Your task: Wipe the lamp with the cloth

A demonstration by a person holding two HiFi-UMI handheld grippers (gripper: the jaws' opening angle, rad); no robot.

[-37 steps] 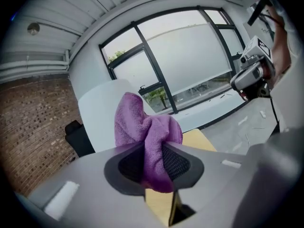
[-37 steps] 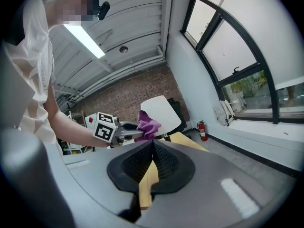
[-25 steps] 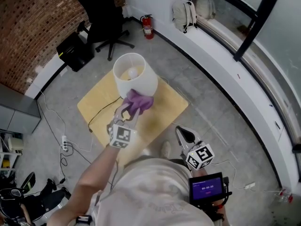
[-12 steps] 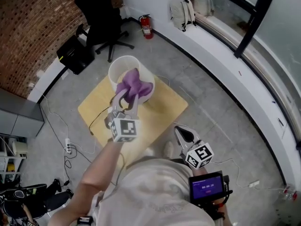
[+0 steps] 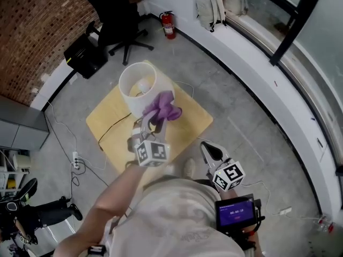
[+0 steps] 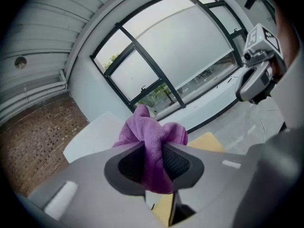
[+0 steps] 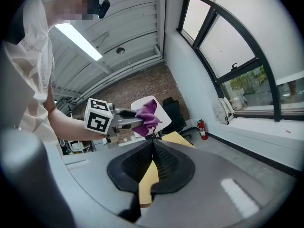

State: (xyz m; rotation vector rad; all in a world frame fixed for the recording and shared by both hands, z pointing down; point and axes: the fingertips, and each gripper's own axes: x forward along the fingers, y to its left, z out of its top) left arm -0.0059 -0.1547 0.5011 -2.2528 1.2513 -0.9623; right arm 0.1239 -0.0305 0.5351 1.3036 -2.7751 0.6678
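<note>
The lamp's white shade (image 5: 137,85) stands on a low yellow table (image 5: 187,123). My left gripper (image 5: 150,123) is shut on a bunched purple cloth (image 5: 164,106), which sits at the shade's lower right side. In the left gripper view the cloth (image 6: 153,144) is pinched between the pads, with the shade (image 6: 93,137) just to its left. My right gripper (image 5: 210,152) hangs low near my body, apart from the lamp, jaws together with nothing in them. From the right gripper view I see the left gripper (image 7: 137,122), the cloth (image 7: 148,114) and the shade (image 7: 163,119).
A black cable (image 5: 113,125) runs from the lamp across the table to a power strip (image 5: 75,161) on the floor. A black office chair (image 5: 119,23), a fire extinguisher (image 5: 169,25) and a backpack (image 5: 210,4) stand by the far wall. A curved white sill (image 5: 268,84) lies to the right.
The left gripper carried the cloth from the shade's front up to the rim, then back down to the shade's right side. The right gripper stayed low near the body.
</note>
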